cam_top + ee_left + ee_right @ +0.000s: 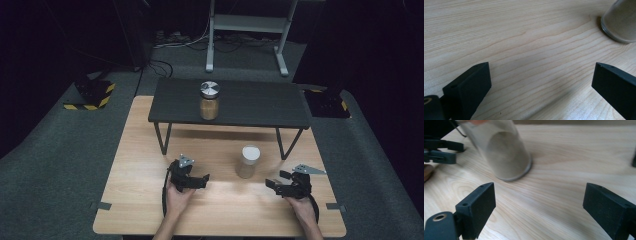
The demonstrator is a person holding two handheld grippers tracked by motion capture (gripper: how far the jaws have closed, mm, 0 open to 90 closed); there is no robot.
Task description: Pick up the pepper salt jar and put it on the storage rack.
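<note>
Between my grippers (196,181) (276,183), both open and empty, stands a jar (247,162): glass, smooth, probably slippery, moderately heavy; I'd clamp its straight mid-wall.

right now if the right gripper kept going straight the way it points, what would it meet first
Probably the glass jar with the white lid: the open right gripper points toward it, though the jar sits left of centre in its view, so it may only graze.

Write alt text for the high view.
Two hand-held tools, left tool and right tool, rest open on a wooden table, either side of a white-lidded jar. Behind, a silver-lidded jar stands on a low black shelf.
</note>
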